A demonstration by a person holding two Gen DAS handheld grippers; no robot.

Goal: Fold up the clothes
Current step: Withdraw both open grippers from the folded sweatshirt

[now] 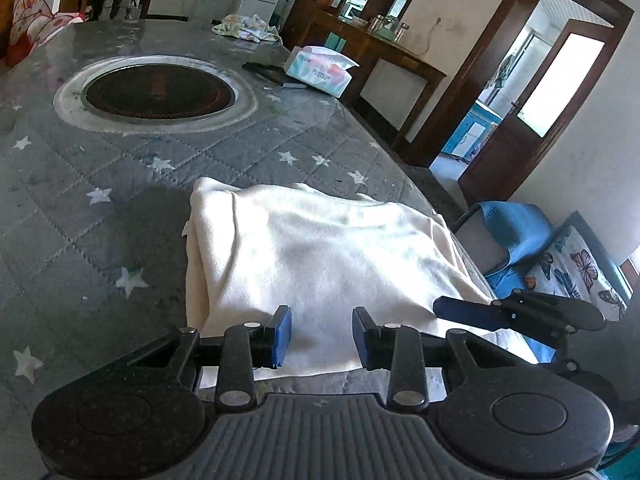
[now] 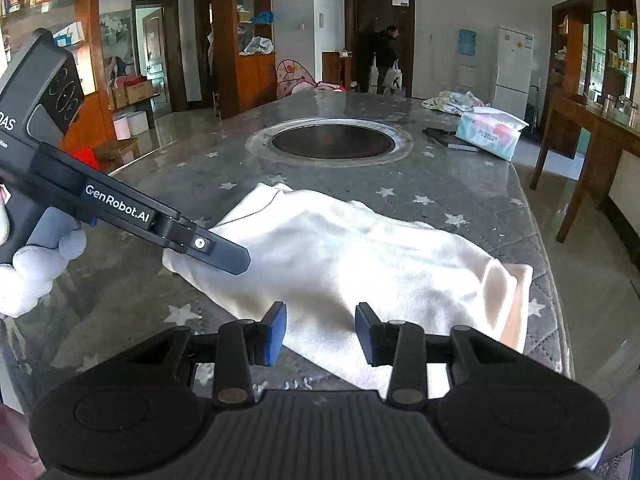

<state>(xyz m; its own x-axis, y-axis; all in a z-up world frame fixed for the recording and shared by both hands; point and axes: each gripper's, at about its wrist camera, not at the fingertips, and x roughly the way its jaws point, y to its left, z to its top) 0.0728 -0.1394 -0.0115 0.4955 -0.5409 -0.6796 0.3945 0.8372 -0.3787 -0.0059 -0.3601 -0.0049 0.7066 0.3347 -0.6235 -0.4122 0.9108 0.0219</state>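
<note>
The cream garment lies on the desk just ahead of both pairs of tongs, near the desk's right-hand near edge. The left tongs hover low over its near hem, jaws parted wide and gripping nothing. The right tongs hang the same way over the near edge, wide apart with nothing between them.

In the right wrist view the garment's long axis runs from far left to near right, layers already doubled at its left edge and a rolled hem at the right end. That shape would fit a fold part made or a finished bundle. The left tongs sit beside the left end, the right tongs nearer the middle. Farther off are a round inset hotplate and a tissue pack.
</note>
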